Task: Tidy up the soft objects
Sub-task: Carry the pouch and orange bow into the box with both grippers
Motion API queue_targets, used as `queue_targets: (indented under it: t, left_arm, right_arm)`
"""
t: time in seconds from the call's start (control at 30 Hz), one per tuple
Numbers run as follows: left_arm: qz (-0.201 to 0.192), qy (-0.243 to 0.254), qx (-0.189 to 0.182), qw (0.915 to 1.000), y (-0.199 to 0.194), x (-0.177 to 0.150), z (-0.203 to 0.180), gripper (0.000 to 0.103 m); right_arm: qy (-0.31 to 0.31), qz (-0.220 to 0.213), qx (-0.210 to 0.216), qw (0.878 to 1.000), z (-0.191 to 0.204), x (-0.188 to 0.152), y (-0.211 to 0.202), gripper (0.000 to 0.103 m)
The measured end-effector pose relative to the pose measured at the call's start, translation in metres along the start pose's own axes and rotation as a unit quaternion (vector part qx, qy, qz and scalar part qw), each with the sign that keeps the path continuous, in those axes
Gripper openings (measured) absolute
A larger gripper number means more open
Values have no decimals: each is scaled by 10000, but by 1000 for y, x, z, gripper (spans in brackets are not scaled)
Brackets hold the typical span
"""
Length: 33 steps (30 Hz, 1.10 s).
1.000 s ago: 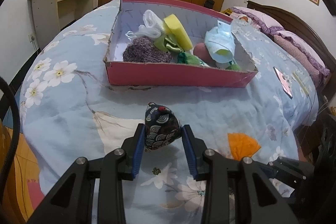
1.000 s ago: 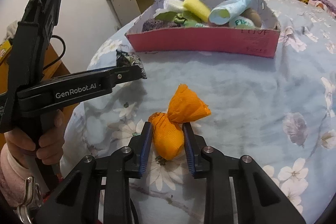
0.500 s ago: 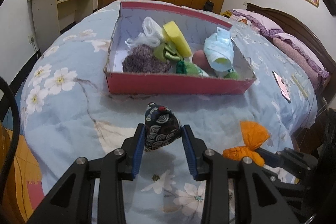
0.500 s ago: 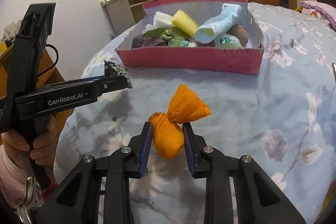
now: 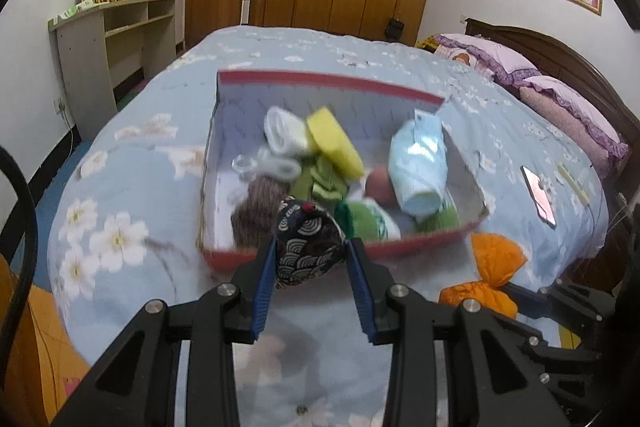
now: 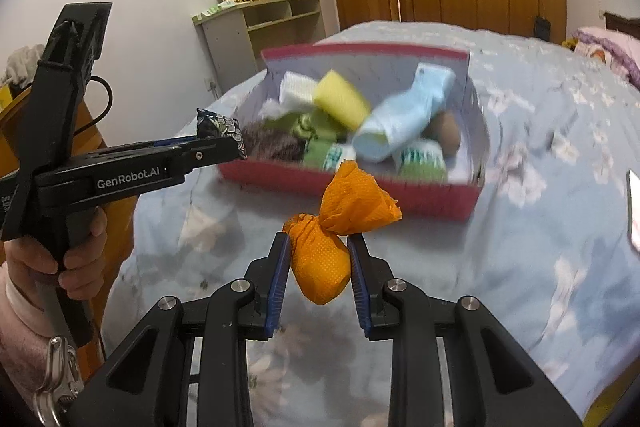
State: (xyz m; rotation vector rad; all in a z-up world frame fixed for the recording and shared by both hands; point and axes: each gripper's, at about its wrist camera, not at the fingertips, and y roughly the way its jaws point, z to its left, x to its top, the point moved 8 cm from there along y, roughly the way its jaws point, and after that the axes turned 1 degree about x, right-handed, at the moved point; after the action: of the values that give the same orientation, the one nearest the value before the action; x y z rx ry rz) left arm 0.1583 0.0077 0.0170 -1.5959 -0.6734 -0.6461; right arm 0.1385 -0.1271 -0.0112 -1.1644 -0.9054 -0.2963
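My left gripper (image 5: 311,259) is shut on a dark blue wave-patterned pouch (image 5: 308,247) and holds it above the bed, just in front of the red box (image 5: 420,243). My right gripper (image 6: 318,263) is shut on an orange cloth pouch (image 6: 320,263), lifted off the blue floral bedspread (image 6: 520,267) near the red box (image 6: 360,189). The box holds a yellow sponge (image 5: 334,143), a light blue sock (image 5: 420,167), green cloths and a purple knit. The orange pouch (image 5: 488,271) shows at the right of the left wrist view; the left gripper and dark pouch (image 6: 218,125) show at the left of the right wrist view.
A phone (image 5: 538,195) lies on the bed right of the box. Pink pillows (image 5: 560,107) and a dark headboard are at the far right. A beige shelf unit (image 5: 108,39) stands left of the bed, wooden wardrobes behind.
Both grippers have risen and moved toward the red box with their pouches. The orange pouch has been lifted off the bedspread.
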Motion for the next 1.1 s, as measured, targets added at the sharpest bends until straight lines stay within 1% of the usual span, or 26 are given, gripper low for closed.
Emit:
queue_targets:
  t: [0.23, 0.6, 0.73, 0.87, 1.1]
  left_arm:
    - [-52, 119, 4, 9999, 16, 28, -5, 37]
    - [27, -5, 92, 10000, 50, 44, -1, 37]
    - [69, -38, 148, 9999, 61, 49, 3, 37]
    - [21, -7, 217, 9998, 70, 54, 7, 37]
    - [59, -50, 269, 9996, 89, 57, 15, 37]
  right_arm:
    - [-111, -142, -50, 9998, -8, 39, 9, 30]
    - [-101, -236, 8, 9997, -22, 85, 39, 30]
    - [-57, -234, 37, 9997, -27, 96, 52, 30]
    - [-43, -218, 36, 9997, -32, 106, 67, 30]
    - [-7, -145, -81, 9999, -45, 112, 91, 30]
